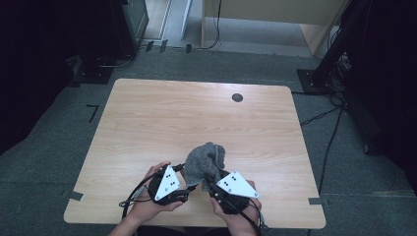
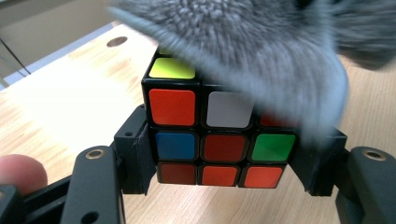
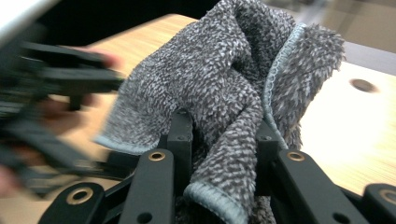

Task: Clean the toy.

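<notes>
Hands come in from the near edge of the wooden table [image 1: 147, 113], each holding a gripper close above the front part of the tabletop. On the left, the left gripper [image 1: 189, 189] has its black jaws clamped on the two sides of a puzzle cube [image 2: 222, 140]; its facing side shows red, white, blue and green stickers, with a yellow one on top. A fingertip [image 2: 21, 172] shows at the lower left of the left gripper view. Draped over the cube's upper right part is a grey fluffy cloth [image 1: 207, 160], which touches it. Further right, the right gripper [image 1: 211, 188] has its jaws pressed on a bunched fold of that cloth [image 3: 224, 107], the rest rising above them. Both grippers sit just beside each other, the cloth between them
</notes>
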The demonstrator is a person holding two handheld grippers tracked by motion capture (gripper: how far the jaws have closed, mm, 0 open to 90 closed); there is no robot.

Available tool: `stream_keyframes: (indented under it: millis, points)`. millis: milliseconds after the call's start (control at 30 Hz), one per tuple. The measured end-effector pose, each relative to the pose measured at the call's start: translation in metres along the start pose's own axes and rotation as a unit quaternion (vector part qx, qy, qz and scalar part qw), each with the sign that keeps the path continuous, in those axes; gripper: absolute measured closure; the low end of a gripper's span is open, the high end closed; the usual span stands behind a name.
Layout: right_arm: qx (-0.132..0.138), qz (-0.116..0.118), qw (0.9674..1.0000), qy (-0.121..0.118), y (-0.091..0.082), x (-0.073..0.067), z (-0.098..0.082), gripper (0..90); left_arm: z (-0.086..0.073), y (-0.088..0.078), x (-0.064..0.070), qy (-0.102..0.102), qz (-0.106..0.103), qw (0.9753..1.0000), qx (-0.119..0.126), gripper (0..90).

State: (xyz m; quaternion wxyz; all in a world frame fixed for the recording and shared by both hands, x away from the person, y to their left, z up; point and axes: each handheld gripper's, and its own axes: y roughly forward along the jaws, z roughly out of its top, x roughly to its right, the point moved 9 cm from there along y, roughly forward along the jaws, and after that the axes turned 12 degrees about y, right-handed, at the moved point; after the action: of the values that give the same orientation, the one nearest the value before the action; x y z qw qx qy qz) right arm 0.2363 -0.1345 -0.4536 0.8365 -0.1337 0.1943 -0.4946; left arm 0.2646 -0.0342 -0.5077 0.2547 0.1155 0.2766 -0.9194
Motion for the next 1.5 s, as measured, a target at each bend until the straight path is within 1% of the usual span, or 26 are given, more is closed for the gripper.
stream_keyframes:
  millis: [33, 100, 167, 267, 333, 367, 400, 433, 500, 600, 633, 700, 833, 867, 933, 1000, 1033, 1067, 1100, 1133, 1200, 1233, 1333, 1367, 1433, 1500]
  points:
    - [-0.006, 0.017, 0.9998, -0.004, 0.002, -0.008, -0.002, 69.3, 0.0, 0.001, 0.002, 0.003, -0.002, 1.0, 0.0, 33.9]
    - [-0.017, 0.034, 0.9993, 0.0, 0.005, -0.015, -0.006, 69.3, 0.002, 0.001, 0.005, 0.007, -0.006, 1.0, 0.002, 34.0]
    - [-0.016, 0.032, 0.9993, 0.009, 0.006, -0.01, -0.006, 69.4, 0.003, 0.0, 0.005, 0.011, -0.006, 0.9999, 0.002, 34.0]
    - [-0.011, 0.002, 0.9997, 0.022, 0.005, 0.009, -0.004, 69.5, 0.004, -0.003, 0.003, 0.005, -0.006, 0.9999, 0.01, 34.0]
    - [-0.009, -0.032, 0.9991, 0.025, 0.002, 0.024, -0.003, 69.5, 0.004, -0.004, 0.0, -0.003, -0.004, 0.9999, 0.012, 34.0]
    - [-0.004, -0.048, 0.9988, 0.012, 0.001, 0.026, -0.002, 69.4, 0.004, -0.004, -0.002, -0.003, -0.003, 0.9999, 0.012, 34.0]
    - [0.001, -0.049, 0.9988, 0.002, -0.001, 0.023, -0.001, 69.4, 0.004, -0.004, -0.002, -0.003, -0.003, 0.9999, 0.01, 34.0]
    - [0.005, -0.044, 0.999, -0.005, -0.002, 0.018, 0.001, 69.3, 0.003, -0.003, -0.002, -0.001, -0.001, 1.0, 0.007, 34.0]
    - [0.006, -0.022, 0.9992, -0.033, -0.003, -0.002, 0.001, 69.3, 0.003, -0.002, 0.0, -0.002, -0.004, 1.0, 0.006, 33.9]
    - [-0.007, 0.018, 0.9992, -0.034, 0.002, -0.018, -0.004, 69.2, 0.006, 0.0, 0.007, 0.01, -0.006, 0.9999, 0.004, 34.0]
    - [-0.007, 0.017, 0.9993, -0.032, 0.003, -0.018, -0.005, 69.2, 0.006, 0.0, 0.008, 0.008, -0.01, 0.9999, 0.004, 34.0]
    - [-0.007, 0.026, 0.9996, -0.01, 0.003, -0.011, -0.004, 69.3, 0.007, -0.002, 0.009, 0.008, -0.016, 0.9998, 0.012, 33.9]
    - [0.001, -0.029, 0.9996, 0.005, 0.001, 0.022, -0.001, 69.4, 0.007, -0.004, 0.003, 0.001, -0.01, 0.9998, 0.019, 33.9]
    - [-0.001, -0.039, 0.9992, 0.014, 0.0, 0.029, -0.001, 69.4, 0.006, -0.005, 0.001, 0.001, -0.009, 0.9998, 0.018, 33.9]
    - [0.004, -0.04, 0.999, 0.021, -0.003, 0.03, 0.0, 69.4, 0.005, -0.004, 0.0, -0.002, -0.008, 0.9998, 0.015, 33.9]
    - [0.016, -0.017, 0.9997, 0.006, -0.006, 0.016, 0.004, 69.3, 0.003, -0.001, 0.004, 0.001, -0.02, 0.9998, 0.006, 33.9]
    - [0.018, -0.005, 0.9998, -0.012, -0.006, 0.006, 0.005, 69.3, 0.003, 0.0, 0.006, 0.006, -0.022, 0.9997, 0.003, 33.9]
    - [0.015, 0.0, 0.9996, -0.025, -0.006, -0.001, 0.004, 69.2, 0.004, 0.002, 0.011, 0.015, -0.024, 0.9996, 0.004, 33.9]
    - [0.009, -0.001, 0.9988, -0.048, -0.003, -0.009, 0.001, 69.2, 0.007, 0.002, 0.014, 0.017, -0.03, 0.9994, 0.009, 33.9]
    - [0.003, -0.004, 0.9981, -0.061, 0.0, -0.011, -0.003, 69.2, 0.009, 0.001, 0.016, 0.02, -0.032, 0.9992, 0.011, 33.9]
    - [0.001, -0.002, 0.9988, -0.049, 0.003, -0.008, -0.005, 69.1, 0.008, 0.001, 0.015, 0.024, -0.027, 0.9993, 0.006, 33.9]
    - [-0.002, -0.005, 0.9994, -0.034, 0.003, -0.002, -0.005, 69.1, 0.007, 0.0, 0.014, 0.022, -0.028, 0.9993, 0.008, 33.9]
    - [0.0, -0.04, 0.999, -0.018, 0.001, 0.021, -0.003, 69.2, 0.008, -0.003, 0.006, 0.005, -0.022, 0.9996, 0.017, 33.9]
    - [-0.001, -0.049, 0.9988, -0.005, 0.0, 0.029, -0.003, 69.2, 0.008, -0.004, 0.004, 0.001, -0.02, 0.9996, 0.019, 34.0]
    - [0.011, -0.041, 0.999, 0.012, -0.005, 0.031, 0.001, 69.2, 0.007, -0.004, 0.002, -0.001, -0.017, 0.9997, 0.017, 33.9]
    - [0.032, -0.007, 0.9995, 0.006, -0.009, 0.018, 0.006, 69.2, 0.006, -0.002, 0.003, 0.003, -0.017, 0.9998, 0.014, 33.9]
